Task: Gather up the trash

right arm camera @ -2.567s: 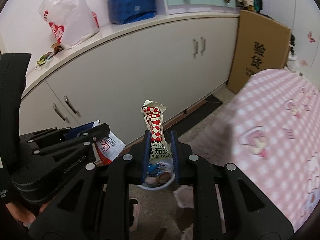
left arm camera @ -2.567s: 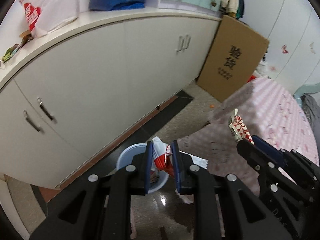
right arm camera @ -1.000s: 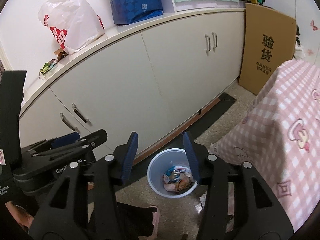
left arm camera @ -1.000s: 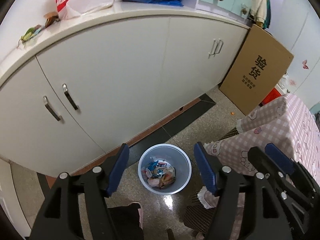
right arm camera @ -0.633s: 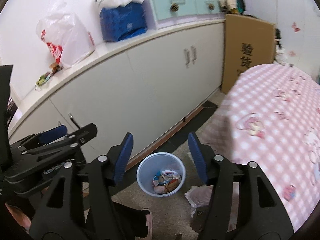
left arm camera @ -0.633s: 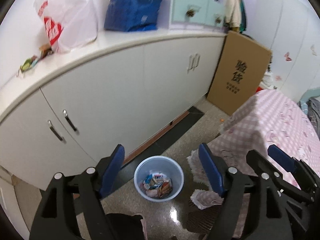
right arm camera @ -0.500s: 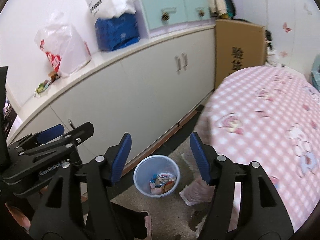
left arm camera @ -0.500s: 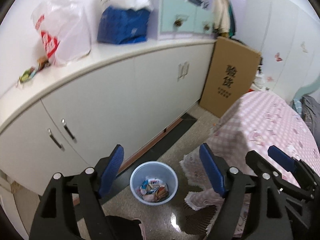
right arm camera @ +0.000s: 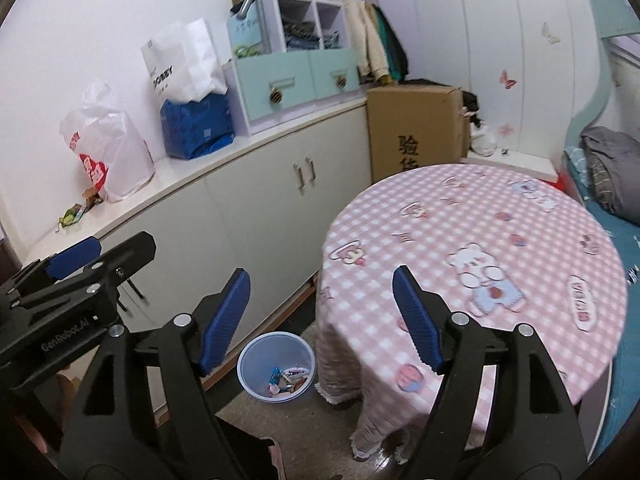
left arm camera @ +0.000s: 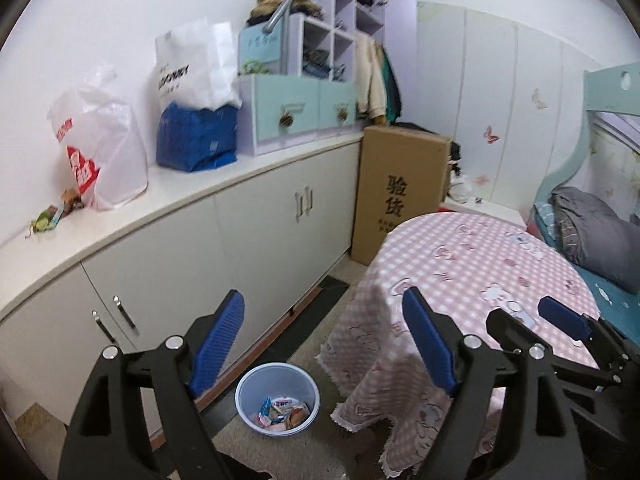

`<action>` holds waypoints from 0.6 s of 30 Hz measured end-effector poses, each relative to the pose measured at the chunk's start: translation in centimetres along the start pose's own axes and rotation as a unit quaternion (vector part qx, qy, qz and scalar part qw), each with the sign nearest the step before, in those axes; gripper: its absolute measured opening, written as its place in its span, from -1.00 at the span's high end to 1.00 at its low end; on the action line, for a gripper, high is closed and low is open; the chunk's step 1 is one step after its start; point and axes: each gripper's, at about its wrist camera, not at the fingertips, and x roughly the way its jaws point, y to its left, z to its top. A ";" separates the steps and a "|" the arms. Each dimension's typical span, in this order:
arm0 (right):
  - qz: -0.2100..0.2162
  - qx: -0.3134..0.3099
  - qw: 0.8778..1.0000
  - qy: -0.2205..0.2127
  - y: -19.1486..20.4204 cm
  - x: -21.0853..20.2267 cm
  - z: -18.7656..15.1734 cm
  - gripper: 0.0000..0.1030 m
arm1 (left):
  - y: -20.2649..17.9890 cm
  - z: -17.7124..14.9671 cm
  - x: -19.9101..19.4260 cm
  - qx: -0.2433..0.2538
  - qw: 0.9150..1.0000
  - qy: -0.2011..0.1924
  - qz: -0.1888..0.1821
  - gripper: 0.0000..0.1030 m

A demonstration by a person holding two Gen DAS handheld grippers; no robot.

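Observation:
A pale blue trash bin [left arm camera: 277, 398] stands on the floor between the white cabinets and the table, with several snack wrappers [left arm camera: 282, 407] inside. It also shows in the right wrist view [right arm camera: 275, 365]. My left gripper [left arm camera: 324, 334] is open and empty, high above the bin. My right gripper [right arm camera: 322, 318] is open and empty too, over the table's near edge. Each gripper shows at the edge of the other's view.
A round table with a pink checked cloth [right arm camera: 472, 248] stands right of the bin. White cabinets [left arm camera: 192, 248] carry plastic bags [left arm camera: 100, 160] and mint drawers [left arm camera: 296, 114]. A cardboard box [left arm camera: 400, 188] leans at the cabinet's end. A bed [left arm camera: 592, 248] lies at right.
Both grippers let go of their wrappers over the bin, which now holds them, opened wide, then rose and tilted up away from the bin, so the table top came into view.

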 end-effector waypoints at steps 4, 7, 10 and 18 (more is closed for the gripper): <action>-0.014 0.007 1.000 -0.018 -0.7 -2.8 -0.4 -0.45 | -1.3 -0.4 -2.3 0.010 1.000 -0.013 -0.018 -0.56; -0.028 0.009 0.999 -0.033 -0.9 -4.9 -0.8 -0.47 | -2.1 -0.7 -4.2 0.021 0.999 -0.030 -0.030 -0.59; -0.041 0.007 0.998 -0.044 -1.0 -6.6 -1.2 -0.50 | -2.7 -1.0 -6.0 0.024 0.998 -0.048 -0.039 -0.61; -0.069 0.001 0.995 -0.074 -1.1 -10.5 -1.8 -0.51 | -3.6 -1.6 -9.1 0.021 0.995 -0.071 -0.063 -0.70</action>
